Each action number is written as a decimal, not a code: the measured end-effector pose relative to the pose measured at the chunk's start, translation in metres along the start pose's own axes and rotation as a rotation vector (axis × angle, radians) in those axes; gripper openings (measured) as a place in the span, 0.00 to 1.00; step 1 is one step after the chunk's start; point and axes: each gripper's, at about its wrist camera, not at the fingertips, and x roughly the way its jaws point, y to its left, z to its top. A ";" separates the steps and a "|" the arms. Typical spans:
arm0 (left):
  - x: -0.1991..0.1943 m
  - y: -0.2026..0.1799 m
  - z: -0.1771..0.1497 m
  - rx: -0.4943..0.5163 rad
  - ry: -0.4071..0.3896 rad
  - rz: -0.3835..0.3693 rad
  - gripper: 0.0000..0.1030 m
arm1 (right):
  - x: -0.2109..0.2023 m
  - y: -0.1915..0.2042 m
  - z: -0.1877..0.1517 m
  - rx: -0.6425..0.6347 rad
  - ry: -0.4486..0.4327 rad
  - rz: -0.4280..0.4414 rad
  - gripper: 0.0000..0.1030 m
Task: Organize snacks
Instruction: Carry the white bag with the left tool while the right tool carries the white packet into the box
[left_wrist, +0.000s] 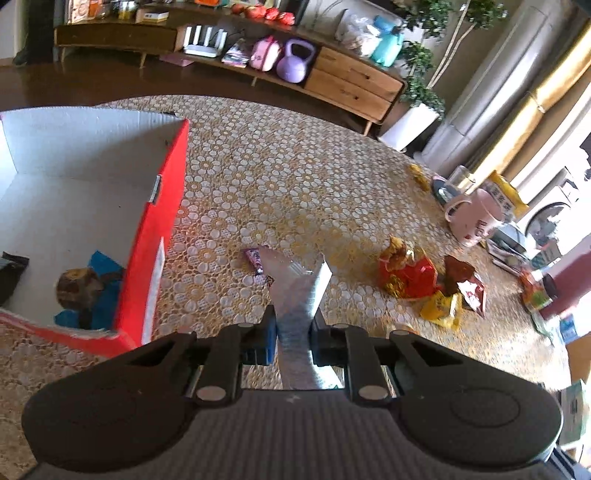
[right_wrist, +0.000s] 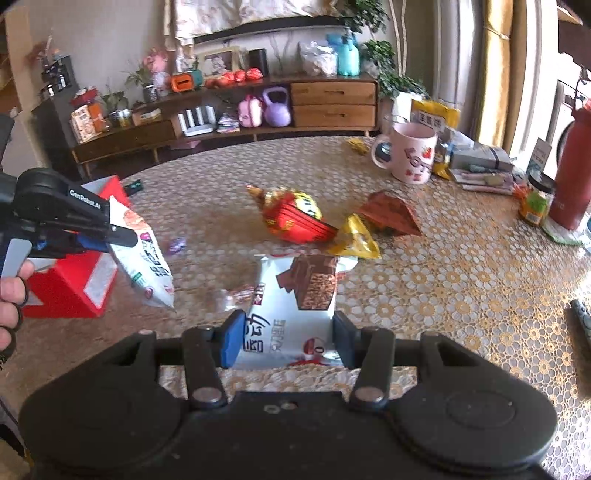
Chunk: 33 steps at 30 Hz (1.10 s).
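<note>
A table with a gold lace cloth carries a red box at its left edge, loose snack packets mid-table, and a pink mug toward the far right edge.

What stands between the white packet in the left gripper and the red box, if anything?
Nothing visible does. The left gripper holds the white packet lifted off the table, and the red box stands open-topped just to its left in the left wrist view. Only its near wall must be cleared.

Bare tablecloth beside red box; snack pile rightward.
</note>
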 end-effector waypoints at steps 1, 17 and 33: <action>-0.005 0.002 -0.001 0.007 0.000 -0.004 0.17 | -0.003 0.004 -0.001 -0.004 0.000 0.005 0.48; -0.085 0.040 -0.009 0.135 0.009 -0.029 0.17 | -0.038 0.080 0.011 -0.101 -0.027 0.120 0.48; -0.155 0.085 0.020 0.149 -0.107 -0.019 0.17 | -0.028 0.176 0.039 -0.232 -0.072 0.208 0.48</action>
